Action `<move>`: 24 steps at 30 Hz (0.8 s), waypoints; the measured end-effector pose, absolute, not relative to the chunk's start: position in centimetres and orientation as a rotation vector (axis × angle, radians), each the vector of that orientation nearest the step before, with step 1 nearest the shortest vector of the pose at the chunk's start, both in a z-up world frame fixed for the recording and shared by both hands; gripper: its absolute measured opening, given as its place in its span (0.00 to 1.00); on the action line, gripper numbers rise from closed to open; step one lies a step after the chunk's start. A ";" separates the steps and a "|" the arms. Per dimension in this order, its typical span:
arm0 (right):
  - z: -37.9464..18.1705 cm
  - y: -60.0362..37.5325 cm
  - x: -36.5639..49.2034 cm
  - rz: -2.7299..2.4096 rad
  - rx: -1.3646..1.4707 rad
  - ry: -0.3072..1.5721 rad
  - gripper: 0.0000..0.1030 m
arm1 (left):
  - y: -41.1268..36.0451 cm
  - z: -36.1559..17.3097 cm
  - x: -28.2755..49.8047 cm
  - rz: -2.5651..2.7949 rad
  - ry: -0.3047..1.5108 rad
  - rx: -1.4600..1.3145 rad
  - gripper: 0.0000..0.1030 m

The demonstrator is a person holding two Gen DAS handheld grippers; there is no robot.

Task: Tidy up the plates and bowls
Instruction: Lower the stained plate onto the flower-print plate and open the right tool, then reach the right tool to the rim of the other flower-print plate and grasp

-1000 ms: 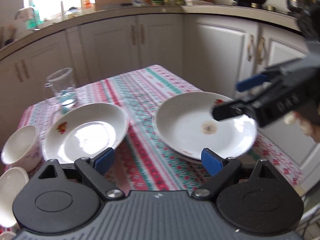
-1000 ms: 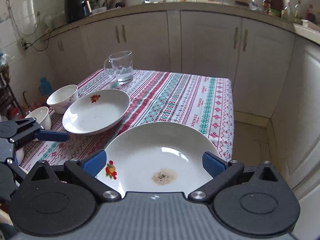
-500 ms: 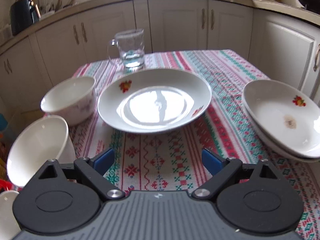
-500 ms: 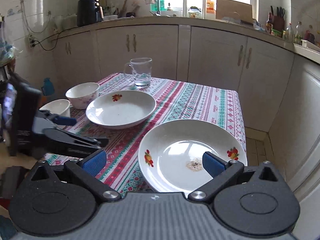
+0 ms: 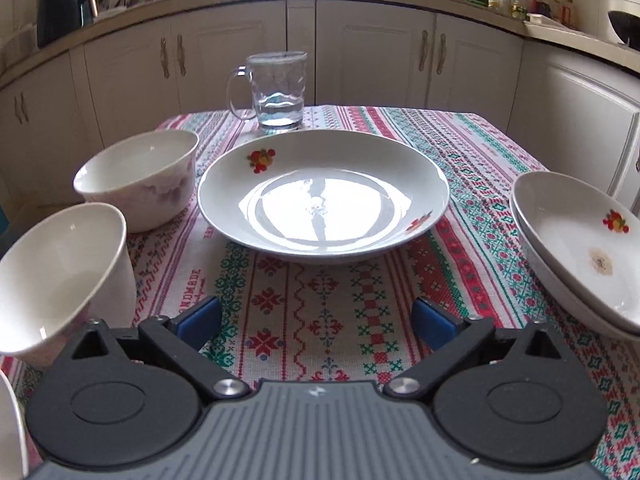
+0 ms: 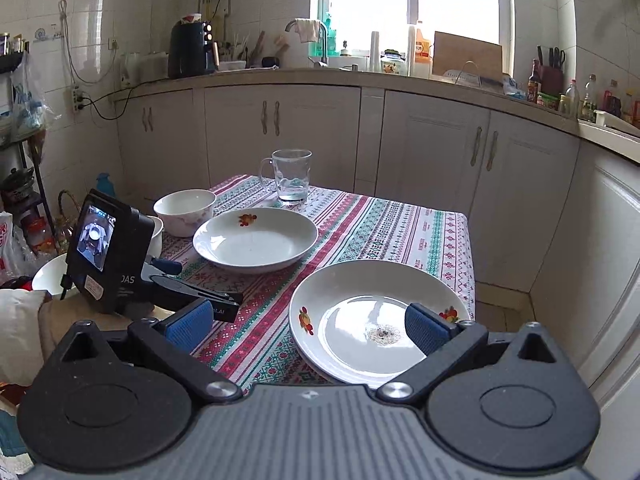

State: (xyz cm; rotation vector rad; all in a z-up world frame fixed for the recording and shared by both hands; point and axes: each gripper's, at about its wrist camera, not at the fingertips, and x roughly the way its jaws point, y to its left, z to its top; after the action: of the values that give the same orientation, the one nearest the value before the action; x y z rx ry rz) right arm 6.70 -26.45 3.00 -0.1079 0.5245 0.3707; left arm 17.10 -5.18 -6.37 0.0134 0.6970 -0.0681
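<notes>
A white plate with flower prints [image 5: 320, 200] lies mid-table, straight ahead of my left gripper [image 5: 316, 320]. Its jaws are opening and stand wide, with only tablecloth between them. Two white bowls sit to its left, one further back [image 5: 140, 176] and one close [image 5: 60, 272]. At the right edge is a stack of two plates [image 5: 580, 248]; the top one has a brown stain. My right gripper [image 6: 308, 328] is open and empty, drawn back from that stack [image 6: 380, 320]. From there I see the middle plate [image 6: 256, 240], the far bowl [image 6: 186, 210] and the left gripper [image 6: 204, 282].
A glass mug with a little water [image 5: 280, 92] stands behind the middle plate. The patterned tablecloth [image 5: 480, 140] covers a small table ringed by white kitchen cabinets [image 6: 436, 152]. A further white bowl [image 6: 48, 276] sits at the near left, beside a hand.
The left gripper has swung from the right plates to face the middle plate, sinking closer to the table, and its jaws have widened. The right gripper has pulled back from the stained plate.
</notes>
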 end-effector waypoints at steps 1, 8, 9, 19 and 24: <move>3.0 -26.5 6.6 0.371 -0.107 0.523 1.00 | -5.1 -6.4 17.2 -0.070 0.702 0.010 1.00; 3.5 -26.1 7.1 0.395 -0.131 0.515 1.00 | -5.1 -6.5 17.2 -0.061 0.696 0.007 1.00; 3.6 -26.1 7.2 0.400 -0.134 0.517 1.00 | -5.2 -6.5 17.2 -0.059 0.697 0.005 1.00; 4.3 -24.6 10.9 0.494 -0.163 0.577 1.00 | -5.2 -6.4 18.1 -0.044 0.705 -0.003 1.00; 4.5 -23.8 14.9 0.559 -0.169 0.639 1.00 | -5.4 -6.4 18.6 -0.039 0.705 -0.005 1.00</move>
State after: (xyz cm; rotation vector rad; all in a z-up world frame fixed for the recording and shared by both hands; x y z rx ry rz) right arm 14.86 -23.77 4.50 -0.1687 0.6392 0.5592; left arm 18.65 -5.39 -6.35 -0.0047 0.7052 -0.0388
